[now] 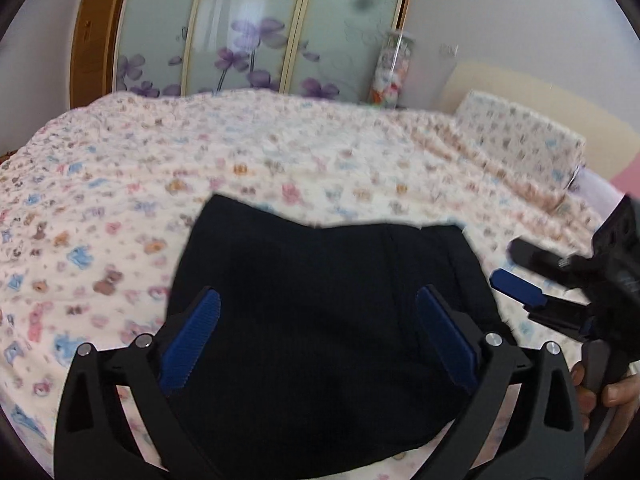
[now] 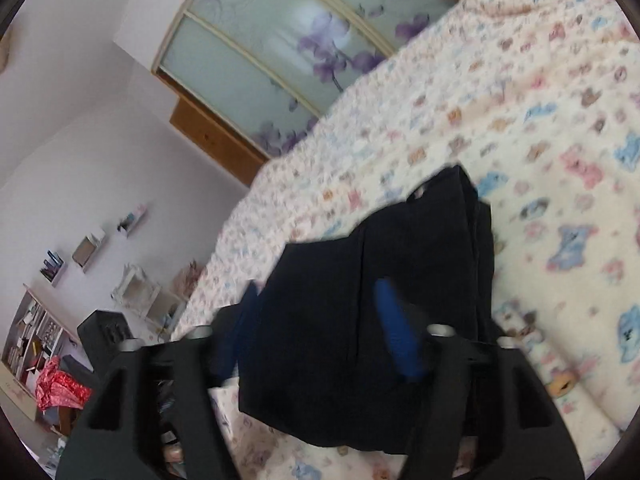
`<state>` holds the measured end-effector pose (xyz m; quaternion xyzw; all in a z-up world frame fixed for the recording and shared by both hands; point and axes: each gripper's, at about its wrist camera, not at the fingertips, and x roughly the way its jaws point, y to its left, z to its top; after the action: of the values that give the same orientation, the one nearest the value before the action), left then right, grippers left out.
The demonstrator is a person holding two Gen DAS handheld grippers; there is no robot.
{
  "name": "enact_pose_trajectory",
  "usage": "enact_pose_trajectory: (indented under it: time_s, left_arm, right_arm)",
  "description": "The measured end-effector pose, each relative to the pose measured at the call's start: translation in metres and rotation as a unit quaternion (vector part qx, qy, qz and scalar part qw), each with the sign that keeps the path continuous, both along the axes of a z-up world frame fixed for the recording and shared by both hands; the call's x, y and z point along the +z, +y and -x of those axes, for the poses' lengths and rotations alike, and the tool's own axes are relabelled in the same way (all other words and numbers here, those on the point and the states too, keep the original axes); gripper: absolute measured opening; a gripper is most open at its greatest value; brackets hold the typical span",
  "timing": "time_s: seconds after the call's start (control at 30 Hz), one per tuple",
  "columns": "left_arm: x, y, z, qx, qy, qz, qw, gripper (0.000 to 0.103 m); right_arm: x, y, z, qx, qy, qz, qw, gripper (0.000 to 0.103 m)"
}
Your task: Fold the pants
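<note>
Bed [image 1: 280, 152] w/ cartoon-print cover fills the room's middle; behind it a wardrobe [image 1: 260, 28] w/ frosted sliding doors, purple flowers, wood frame. Pillow [image 1: 520, 140] at bed's right end. Left of bed, white wall w/ small shelves [image 2: 88, 248], cluttered bookcase [image 2: 36, 332] below

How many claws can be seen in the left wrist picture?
2. The left claw, open, is at the bottom centre over the folded black fabric pants. The right claw, open, enters from the right edge; its far part is hidden.
</note>
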<state>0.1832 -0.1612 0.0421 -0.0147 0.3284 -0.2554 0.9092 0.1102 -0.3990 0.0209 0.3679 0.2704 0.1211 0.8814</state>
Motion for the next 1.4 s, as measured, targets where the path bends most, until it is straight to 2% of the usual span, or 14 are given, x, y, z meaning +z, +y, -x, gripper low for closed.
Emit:
enact_pose_trajectory:
  time_s: [0.03,0.13,0.17,0.33,0.43,0.5,0.57,0.73,0.83,0.97,1.07,1.13,1.3,1.4]
  left_arm:
    - [-0.011,-0.002,-0.006,0.009,0.020,-0.013,0.9997,0.099]
    - [-0.057,0.002,-0.036,0.027,0.114,-0.026,0.9928,0.098]
    - [-0.064,0.005,-0.038,0.028,0.115,-0.023,0.9928,0.098]
    - [-0.067,-0.001,-0.031,0.036,0.082,-0.039,0.9952,0.100]
    - [-0.056,0.001,-0.011,0.043,0.052,-0.056,0.9961,0.100]
    - [-0.046,0.008,0.007,0.045,0.023,-0.068,0.9964,0.101]
    - [-0.034,0.017,0.033,0.050,-0.023,-0.091,0.9943,0.101]
    - [-0.017,0.029,0.105,0.051,-0.123,-0.166,0.9770,0.101]
    - [-0.016,0.039,0.138,0.058,-0.141,-0.177,0.9724,0.101]
    - [-0.015,0.047,0.170,0.062,-0.152,-0.160,0.9735,0.101]
    - [-0.020,0.053,0.188,0.070,-0.161,-0.142,0.9743,0.101]
    - [-0.025,0.055,0.194,0.074,-0.164,-0.129,0.9753,0.101]
    - [-0.043,0.062,0.204,0.064,-0.164,-0.094,0.9800,0.101]
    - [-0.048,0.064,0.200,0.057,-0.157,-0.086,0.9822,0.101]
  right_arm:
    - [-0.008,-0.002,-0.004,-0.008,0.023,0.002,1.000,0.099]
    - [-0.042,-0.010,-0.022,-0.011,0.086,-0.001,0.996,0.096]
    - [-0.049,-0.011,-0.024,-0.009,0.087,-0.012,0.996,0.096]
    - [-0.053,-0.010,-0.021,-0.009,0.073,-0.011,0.997,0.096]
    - [-0.053,-0.018,-0.010,-0.016,0.047,-0.045,0.998,0.096]
    - [-0.048,-0.025,0.000,-0.034,0.044,-0.061,0.997,0.096]
    - [-0.034,-0.029,0.015,-0.056,0.031,-0.048,0.997,0.096]
    - [0.000,-0.018,0.060,-0.088,0.004,0.032,0.996,0.098]
    - [0.009,0.004,0.086,-0.100,0.007,0.110,0.989,0.102]
    - [0.013,0.048,0.122,-0.102,0.017,0.244,0.964,0.102]
    - [0.005,0.083,0.148,-0.121,0.025,0.349,0.929,0.102]
    - [0.000,0.095,0.165,-0.136,0.010,0.375,0.917,0.102]
    - [-0.010,0.106,0.182,-0.166,-0.006,0.365,0.916,0.102]
    - [-0.010,0.117,0.183,-0.176,-0.031,0.385,0.905,0.102]
